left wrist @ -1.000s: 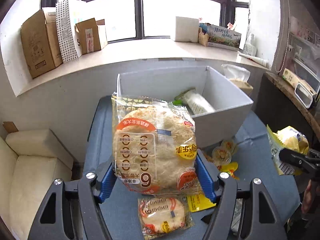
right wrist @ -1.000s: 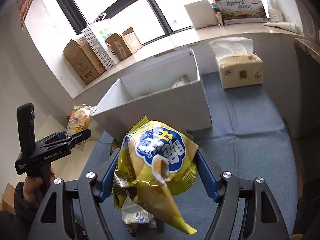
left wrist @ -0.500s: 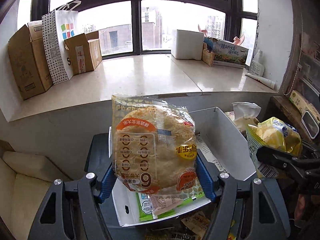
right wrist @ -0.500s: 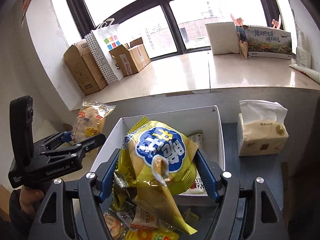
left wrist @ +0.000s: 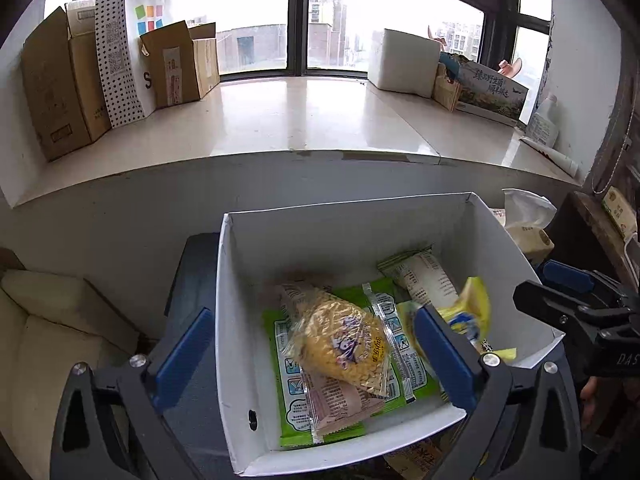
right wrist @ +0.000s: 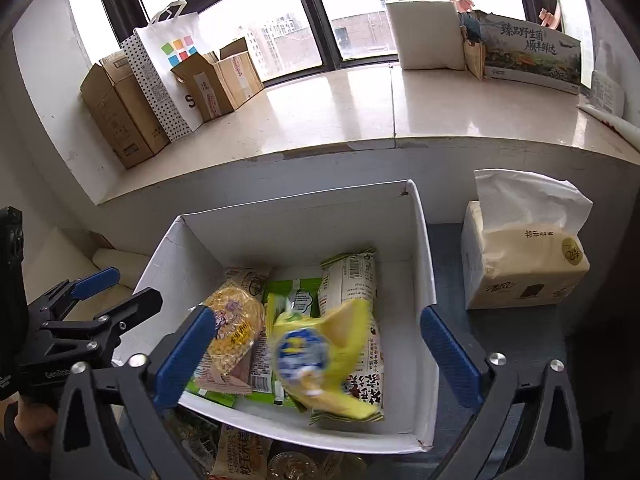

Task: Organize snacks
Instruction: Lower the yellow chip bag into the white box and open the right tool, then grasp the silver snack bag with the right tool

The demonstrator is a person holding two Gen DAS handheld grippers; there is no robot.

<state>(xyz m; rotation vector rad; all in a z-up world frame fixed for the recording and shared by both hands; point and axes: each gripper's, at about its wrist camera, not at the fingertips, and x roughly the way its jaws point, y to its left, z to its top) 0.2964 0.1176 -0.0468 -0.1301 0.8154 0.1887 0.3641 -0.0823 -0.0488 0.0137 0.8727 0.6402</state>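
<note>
Both jaws stand wide and empty above the white cardboard box (right wrist: 424,248).

The blurred yellow crinkly snack bag (right wrist: 320,350) lies in the box's near right part, directly ahead between the right gripper (right wrist: 316,354) jaws; the clear packet of yellow corn puffs (left wrist: 344,344) lies left of it, between the left gripper (left wrist: 316,356) jaws. More snacks (right wrist: 240,452) wait on the worktop nearer than the box, so either gripper must pull back.

Each tool is a black plastic frame with triangular cut-outs in its two arms and round silver screws near the finger roots. The left tool (left wrist: 310,354) and the right tool (right wrist: 316,354) both carry flat blue pads (left wrist: 182,354) on their fingers. White lettering marks the black bodies. Bare skin of a hand (right wrist: 30,424) shows at lower left.
</note>
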